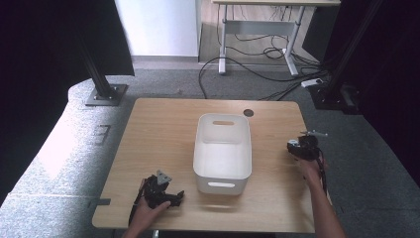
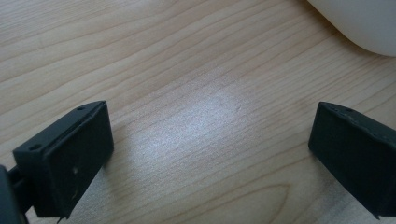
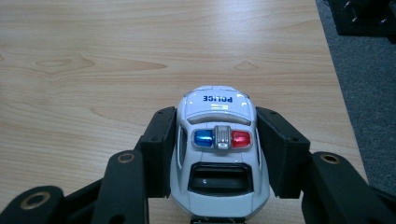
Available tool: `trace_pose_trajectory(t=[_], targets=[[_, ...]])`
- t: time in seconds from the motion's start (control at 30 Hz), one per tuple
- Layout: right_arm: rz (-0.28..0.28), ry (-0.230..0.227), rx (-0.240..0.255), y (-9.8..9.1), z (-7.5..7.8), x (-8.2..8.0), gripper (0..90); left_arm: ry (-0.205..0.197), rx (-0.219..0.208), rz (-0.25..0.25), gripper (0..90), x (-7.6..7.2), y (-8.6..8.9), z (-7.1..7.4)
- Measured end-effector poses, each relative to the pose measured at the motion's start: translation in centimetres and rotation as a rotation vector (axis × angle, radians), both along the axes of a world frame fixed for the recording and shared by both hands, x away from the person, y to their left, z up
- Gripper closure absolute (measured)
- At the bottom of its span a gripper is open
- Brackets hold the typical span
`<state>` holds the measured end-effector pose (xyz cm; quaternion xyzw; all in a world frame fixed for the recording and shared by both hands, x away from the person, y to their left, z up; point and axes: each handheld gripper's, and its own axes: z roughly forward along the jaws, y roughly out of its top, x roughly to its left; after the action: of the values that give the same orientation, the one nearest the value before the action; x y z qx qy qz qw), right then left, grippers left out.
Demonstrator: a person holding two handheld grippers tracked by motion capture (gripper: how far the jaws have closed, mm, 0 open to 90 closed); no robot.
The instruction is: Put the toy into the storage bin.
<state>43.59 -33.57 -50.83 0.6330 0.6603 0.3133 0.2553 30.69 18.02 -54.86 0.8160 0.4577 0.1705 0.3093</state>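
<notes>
A white toy police car (image 3: pixel 217 163) with a blue and red light bar sits on the wooden table (image 1: pixel 158 134), its nose pointing away from me. My right gripper (image 3: pixel 216 123) is shut on the car, one black jaw pressed against each side. In the high view the right gripper (image 1: pixel 302 147) is near the table's right edge, to the right of a white bin (image 1: pixel 221 181). My left gripper (image 1: pixel 171 197) rests at the front left of the table. In its own view the left gripper (image 2: pixel 210 154) is open over bare wood, with a corner of the bin (image 2: pixel 359 23) at the top right.
The bin stands in the middle of the table and looks empty. A small dark round mark (image 1: pixel 248 113) lies on the table behind it. Past the table are grey carpet, black frame posts (image 1: pixel 101 84), a desk's legs (image 1: pixel 223 44) and loose cables (image 1: pixel 257 69).
</notes>
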Motion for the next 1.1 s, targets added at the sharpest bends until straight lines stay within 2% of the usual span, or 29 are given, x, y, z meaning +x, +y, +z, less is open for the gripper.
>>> trace_pose_trajectory(t=[0.57, 1.1], targets=[[0.03, -0.031, 0.008, 0.9, 2.3, -2.3, 50.4, 0.0, 0.001, 0.0, 0.0, 0.0, 0.0, 0.0], [0.054, -0.055, 0.028, 1.6, 3.2, -4.4, 50.4, -0.001, 0.0, 0.0, 0.0, 0.0, 0.0, 0.0]])
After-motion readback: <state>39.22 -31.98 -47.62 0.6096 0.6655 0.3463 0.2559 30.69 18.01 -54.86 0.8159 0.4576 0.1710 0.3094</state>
